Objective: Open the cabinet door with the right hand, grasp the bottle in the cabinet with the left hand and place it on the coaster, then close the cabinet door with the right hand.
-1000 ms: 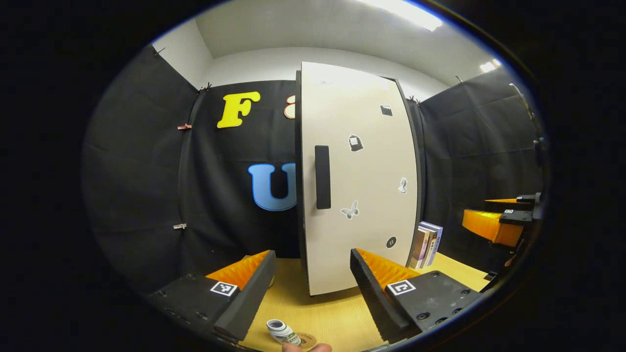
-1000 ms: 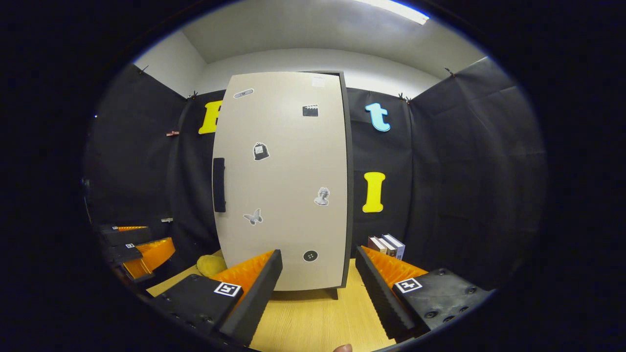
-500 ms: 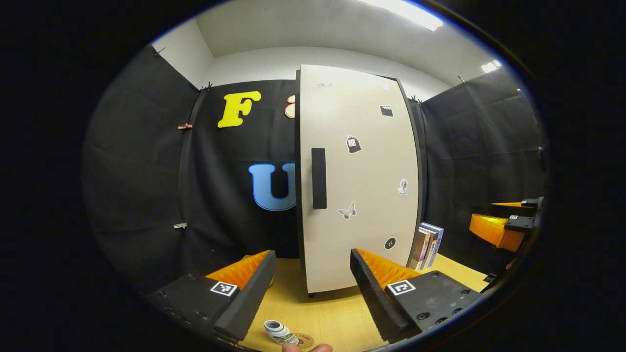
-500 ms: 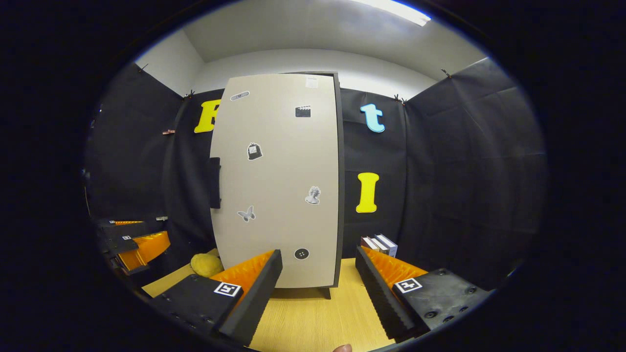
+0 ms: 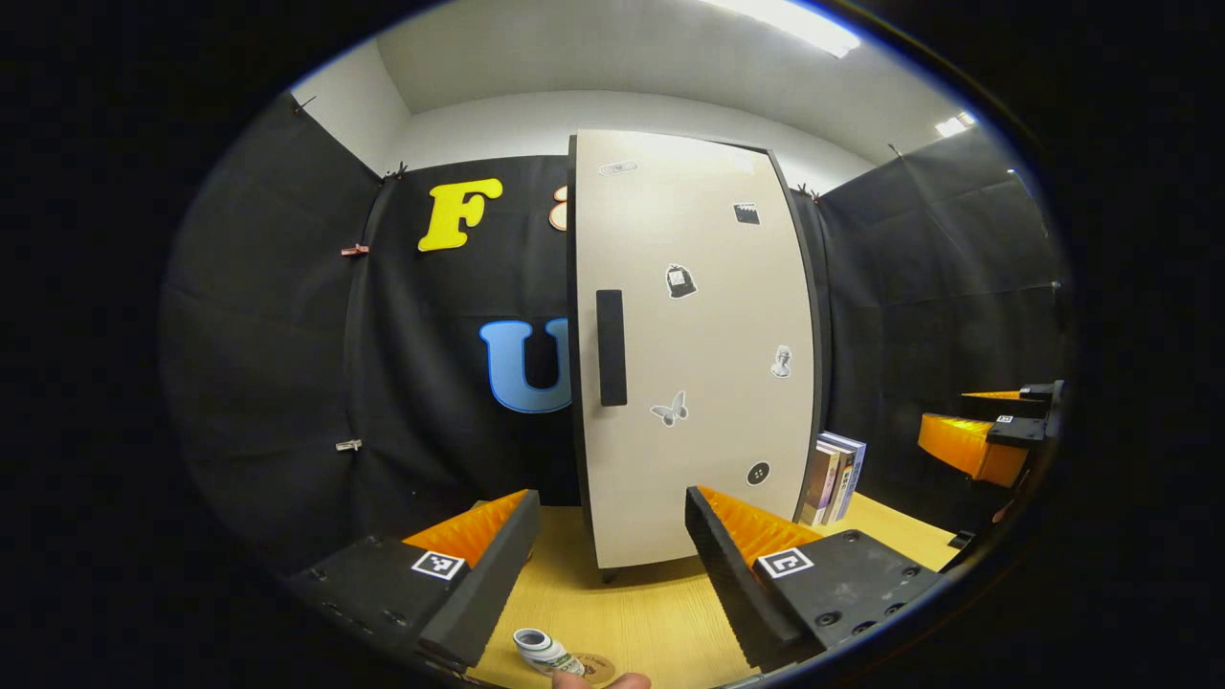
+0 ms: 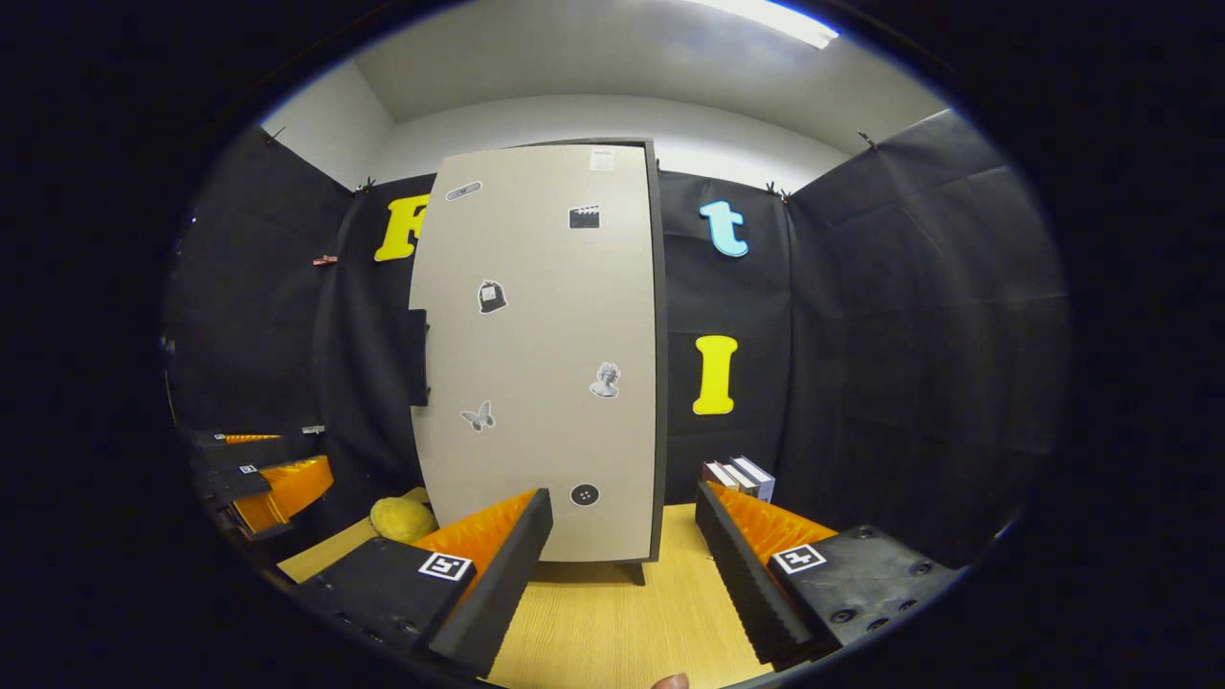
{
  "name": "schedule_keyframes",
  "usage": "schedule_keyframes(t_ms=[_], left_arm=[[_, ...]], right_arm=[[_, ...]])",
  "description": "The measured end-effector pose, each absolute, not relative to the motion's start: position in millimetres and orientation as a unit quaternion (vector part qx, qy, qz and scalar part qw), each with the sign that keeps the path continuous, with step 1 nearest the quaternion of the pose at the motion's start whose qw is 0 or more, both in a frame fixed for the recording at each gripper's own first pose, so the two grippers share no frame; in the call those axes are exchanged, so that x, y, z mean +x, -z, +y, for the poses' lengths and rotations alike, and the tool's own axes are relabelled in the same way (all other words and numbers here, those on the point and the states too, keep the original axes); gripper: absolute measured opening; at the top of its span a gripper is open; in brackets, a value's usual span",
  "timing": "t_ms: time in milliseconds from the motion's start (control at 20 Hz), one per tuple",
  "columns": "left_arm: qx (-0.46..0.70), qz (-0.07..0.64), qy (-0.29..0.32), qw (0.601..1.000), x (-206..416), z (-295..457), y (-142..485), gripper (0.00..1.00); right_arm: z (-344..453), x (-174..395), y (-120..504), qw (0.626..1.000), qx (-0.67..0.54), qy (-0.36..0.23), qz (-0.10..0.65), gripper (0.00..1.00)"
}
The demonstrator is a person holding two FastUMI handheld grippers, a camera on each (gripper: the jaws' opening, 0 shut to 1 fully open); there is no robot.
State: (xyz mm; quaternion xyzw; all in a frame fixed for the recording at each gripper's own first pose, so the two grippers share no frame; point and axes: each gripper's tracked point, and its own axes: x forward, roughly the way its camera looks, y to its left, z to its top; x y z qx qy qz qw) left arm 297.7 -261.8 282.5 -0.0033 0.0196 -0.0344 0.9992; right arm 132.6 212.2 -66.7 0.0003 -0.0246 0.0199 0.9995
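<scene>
The cabinet's beige door (image 5: 703, 383) with its dark handle (image 5: 611, 347) stands closed ahead in the left gripper view. My left gripper (image 5: 608, 550) is open and holds nothing, well short of the cabinet. Below it, a small white bottle (image 5: 543, 651) with a green label rests at the round coaster (image 5: 598, 666) on the wooden table (image 5: 641, 612). In the right gripper view the door (image 6: 545, 354) and handle (image 6: 418, 356) sit ahead, and my right gripper (image 6: 622, 560) is open and holds nothing. Each gripper also appears from the side: the right gripper (image 5: 986, 440), the left gripper (image 6: 268, 478).
Several books (image 5: 833, 478) stand upright right of the cabinet, also seen as books (image 6: 739, 476) in the right gripper view. A yellow soft object (image 6: 402, 519) lies left of the cabinet's foot. A fingertip (image 5: 612, 681) shows at the lower edge. Black cloth walls surround the table.
The cabinet has drifted left and looks a little smaller in both views, so both grippers have pulled back slightly. The bottle sits lower in the left gripper view. Both grippers stayed open.
</scene>
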Motion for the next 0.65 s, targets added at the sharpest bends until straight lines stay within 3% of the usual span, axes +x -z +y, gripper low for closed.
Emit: schedule_keyframes(t_ms=[650], left_arm=[[-0.001, 0.023, 0.041, 0.999, 300.6, -269.4, -278.1, 0.95]], right_arm=[[207.3, 133.6, 68.0, 1.000, 0.004, -0.015, -0.026, 0.98]])
